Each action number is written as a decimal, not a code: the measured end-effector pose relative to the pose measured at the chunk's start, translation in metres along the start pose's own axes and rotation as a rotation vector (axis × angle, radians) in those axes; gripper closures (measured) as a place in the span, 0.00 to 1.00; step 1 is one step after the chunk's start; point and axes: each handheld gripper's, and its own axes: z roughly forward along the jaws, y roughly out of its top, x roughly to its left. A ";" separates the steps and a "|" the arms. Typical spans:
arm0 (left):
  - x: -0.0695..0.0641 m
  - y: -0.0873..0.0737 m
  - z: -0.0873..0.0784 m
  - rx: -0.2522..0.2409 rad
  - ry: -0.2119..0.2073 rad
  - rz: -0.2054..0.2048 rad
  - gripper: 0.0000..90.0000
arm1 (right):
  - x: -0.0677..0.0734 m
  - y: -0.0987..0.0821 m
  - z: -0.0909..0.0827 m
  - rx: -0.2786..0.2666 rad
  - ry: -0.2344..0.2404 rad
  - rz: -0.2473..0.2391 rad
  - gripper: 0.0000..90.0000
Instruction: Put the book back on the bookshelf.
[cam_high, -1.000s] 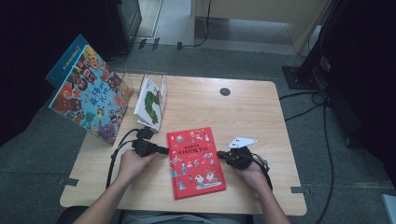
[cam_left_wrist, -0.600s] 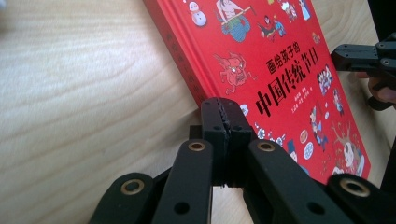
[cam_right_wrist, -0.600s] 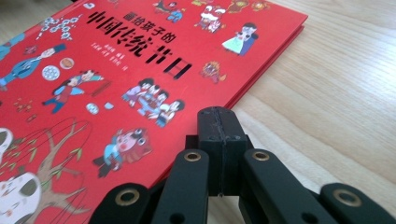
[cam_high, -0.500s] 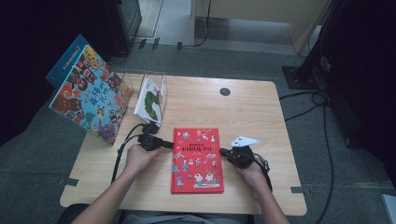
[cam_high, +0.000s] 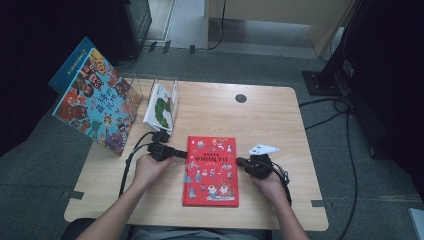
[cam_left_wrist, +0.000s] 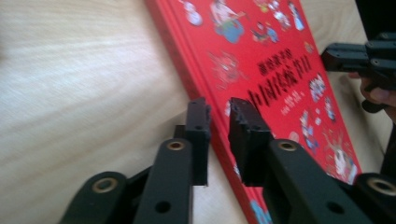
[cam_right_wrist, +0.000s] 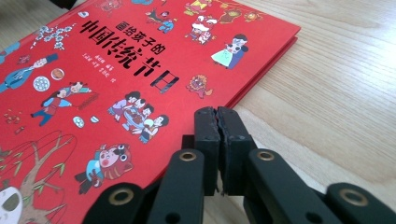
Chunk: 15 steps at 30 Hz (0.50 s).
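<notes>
High view: three books (cam_high: 210, 171), two grippers (cam_high: 167, 151).

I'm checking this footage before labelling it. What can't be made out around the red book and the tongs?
- Red book: left gripper view, near corner hidden behind the left tongs.
- Red book: right gripper view, far side cut by the frame edge.
- Right tongs: high view, too small to tell whether they touch the book.
- Book in the clear stand: high view, cover too small to read.
</notes>
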 end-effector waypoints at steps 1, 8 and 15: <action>-0.006 -0.004 0.001 0.013 0.020 0.024 0.80 | 0.001 0.000 -0.005 -0.002 0.000 0.017 0.93; -0.011 -0.011 0.004 0.030 0.056 0.047 0.75 | 0.005 -0.001 -0.014 0.005 0.011 0.095 0.81; -0.002 -0.015 -0.005 0.034 0.053 0.024 0.97 | 0.014 0.003 -0.012 0.087 0.028 0.191 0.76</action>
